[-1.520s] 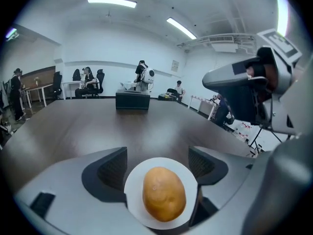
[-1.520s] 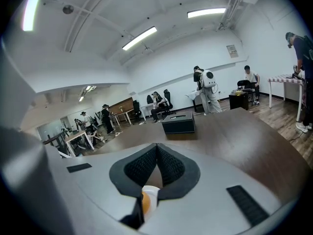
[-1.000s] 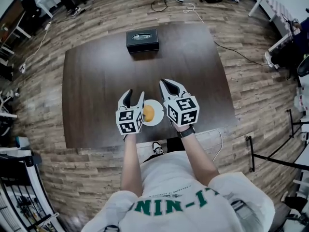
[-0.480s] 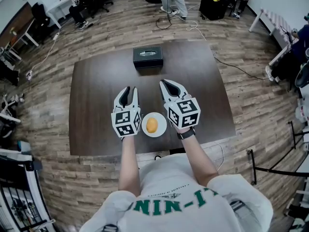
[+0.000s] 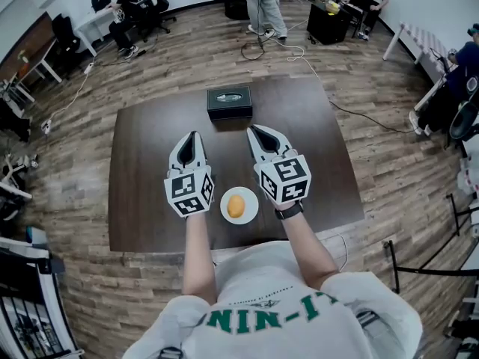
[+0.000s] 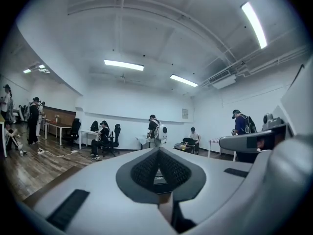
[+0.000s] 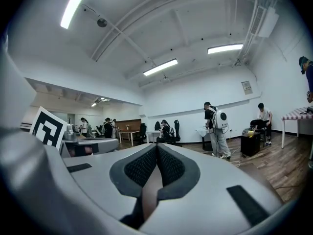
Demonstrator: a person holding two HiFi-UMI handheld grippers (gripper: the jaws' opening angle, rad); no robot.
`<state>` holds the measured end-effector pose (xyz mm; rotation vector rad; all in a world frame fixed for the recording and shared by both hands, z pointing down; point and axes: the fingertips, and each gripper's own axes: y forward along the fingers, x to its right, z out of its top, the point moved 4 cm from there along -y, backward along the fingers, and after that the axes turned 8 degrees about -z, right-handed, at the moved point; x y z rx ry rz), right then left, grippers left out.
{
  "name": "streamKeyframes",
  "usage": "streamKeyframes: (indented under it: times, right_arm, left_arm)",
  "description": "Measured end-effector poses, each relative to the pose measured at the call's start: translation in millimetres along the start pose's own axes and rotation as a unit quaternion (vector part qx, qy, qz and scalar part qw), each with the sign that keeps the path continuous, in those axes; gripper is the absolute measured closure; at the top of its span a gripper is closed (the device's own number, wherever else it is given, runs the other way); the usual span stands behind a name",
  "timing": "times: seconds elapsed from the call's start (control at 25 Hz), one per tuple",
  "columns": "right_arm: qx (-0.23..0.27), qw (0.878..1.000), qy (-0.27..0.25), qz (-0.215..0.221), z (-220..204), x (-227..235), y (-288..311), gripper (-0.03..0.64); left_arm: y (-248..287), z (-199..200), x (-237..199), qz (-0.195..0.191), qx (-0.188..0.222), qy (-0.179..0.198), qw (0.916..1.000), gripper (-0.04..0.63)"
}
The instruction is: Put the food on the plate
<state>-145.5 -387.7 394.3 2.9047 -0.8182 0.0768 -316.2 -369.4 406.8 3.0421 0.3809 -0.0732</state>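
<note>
A small white plate (image 5: 248,213) lies near the front edge of the dark table (image 5: 150,148) with an orange-yellow piece of food (image 5: 236,206) on it. My left gripper (image 5: 194,137) is held above the table just left of the plate, jaws shut and empty. My right gripper (image 5: 257,132) hovers just right of the plate, also shut with nothing in it. Both point away from me toward the far side. In the left gripper view (image 6: 157,153) and the right gripper view (image 7: 156,148) the pads meet, with only the room beyond.
A black box (image 5: 230,102) stands at the far edge of the table. People sit and stand at desks at the back of the room. A cable (image 5: 352,114) runs over the wooden floor to the right of the table.
The left gripper's jaws have gone from apart to shut. Both grippers have lifted and spread slightly away from the plate, leaving the food fully visible on it.
</note>
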Motion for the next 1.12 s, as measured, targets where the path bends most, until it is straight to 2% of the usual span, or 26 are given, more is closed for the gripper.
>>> streamKeyframes:
  times: [0.12,0.28,0.6,0.96,1.12]
  right_arm:
    - [0.019,1.000,-0.013,-0.002,9,2,-5,0.600]
    - [0.032,0.998,-0.047,-0.031,19,9,-12,0.600]
    - [0.031,0.997,-0.043,-0.048,18,17,-16,0.600]
    - [0.016,0.997,-0.075,-0.024,12,4,-10,0.600]
    - [0.001,0.997,-0.079,0.024,8,-7,2,0.601]
  left_arm:
    - [1,5,3,0.002,0.002,0.005,1.0000,0.583]
    - [4,11,9,-0.003,0.003,0.020,0.9998,0.583]
    - [6,8,18,-0.035,0.003,0.020,0.9992,0.581]
    - [14,-5,27,-0.066,-0.004,0.019,0.9976,0.581]
    - [20,-14,20,-0.069,-0.023,0.035,0.9967,0.581]
